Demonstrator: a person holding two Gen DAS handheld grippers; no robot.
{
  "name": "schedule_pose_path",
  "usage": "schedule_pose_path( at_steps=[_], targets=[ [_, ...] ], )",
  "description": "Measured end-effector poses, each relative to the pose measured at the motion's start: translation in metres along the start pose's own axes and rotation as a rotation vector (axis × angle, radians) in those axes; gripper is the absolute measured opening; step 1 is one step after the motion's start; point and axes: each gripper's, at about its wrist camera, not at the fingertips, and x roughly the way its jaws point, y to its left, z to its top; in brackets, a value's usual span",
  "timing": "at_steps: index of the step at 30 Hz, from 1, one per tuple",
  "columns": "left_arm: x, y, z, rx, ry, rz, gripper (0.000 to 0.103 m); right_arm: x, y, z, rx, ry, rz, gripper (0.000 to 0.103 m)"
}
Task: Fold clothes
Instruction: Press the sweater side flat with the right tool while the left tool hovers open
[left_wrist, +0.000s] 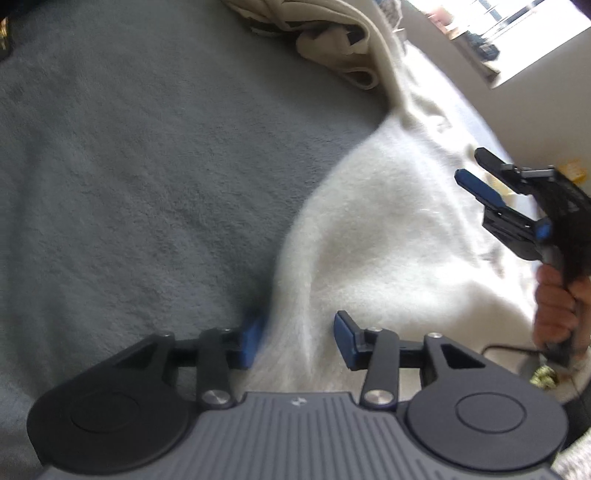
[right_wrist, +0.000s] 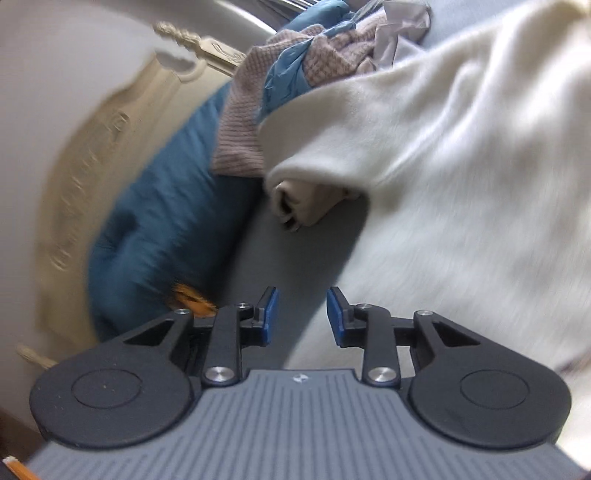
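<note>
Fingers (left_wrist: 347, 341) of the left gripper (left_wrist: 297, 341) stand spread, angled down, with a ridge of the white fleece garment (left_wrist: 388, 236) rising between them on the grey blanket (left_wrist: 129, 177); whether the pads press it I cannot tell. Right of the garment, a hand (left_wrist: 554, 306) holds the right gripper (right_wrist: 302, 317), its fingers apart on nothing.

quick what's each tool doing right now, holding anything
Left tool: open, a fold of the white fleece garment runs between its pads, not pinched.
Right tool: open, holding nothing, beside the same garment over the grey blanket.
</note>
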Motion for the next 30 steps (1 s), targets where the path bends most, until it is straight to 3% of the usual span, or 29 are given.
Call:
schedule_pose_path(
  at_steps=[8,14,17,20,21,24,27,30],
  targets=[
    [0.014,-0.063,0.013,0.014,0.055,0.315,0.039,0.008,0.012,-0.016,-0.041,0.009,0.077,0.029],
    [0.009,-0.101,0.026,0.112,0.140,0.398,0.041,0.005,0.010,-0.022,-0.021,-0.029,0.140,0.029],
    [-0.002,-0.110,0.028,0.175,0.160,0.408,0.054,0.000,0.008,-0.023,-0.024,-0.025,0.143,0.029],
    [-0.006,-0.110,0.033,0.313,0.169,0.338,0.055,-0.010,0.003,-0.021,-0.008,-0.061,0.125,0.029],
    [-0.013,-0.107,0.032,0.372,0.128,0.323,0.057,-0.011,0.002,-0.022,0.000,-0.071,0.114,0.029],
    [-0.018,-0.088,0.036,0.367,0.008,0.208,0.069,-0.010,0.000,-0.026,0.002,-0.079,0.062,0.029],
    [-0.007,-0.054,0.044,0.260,0.025,0.066,0.068,-0.003,0.003,-0.034,-0.037,-0.049,-0.044,0.029],
    [-0.004,-0.040,0.049,0.303,0.008,-0.006,0.067,-0.006,0.013,-0.037,-0.103,-0.069,-0.204,0.029]
  ],
)
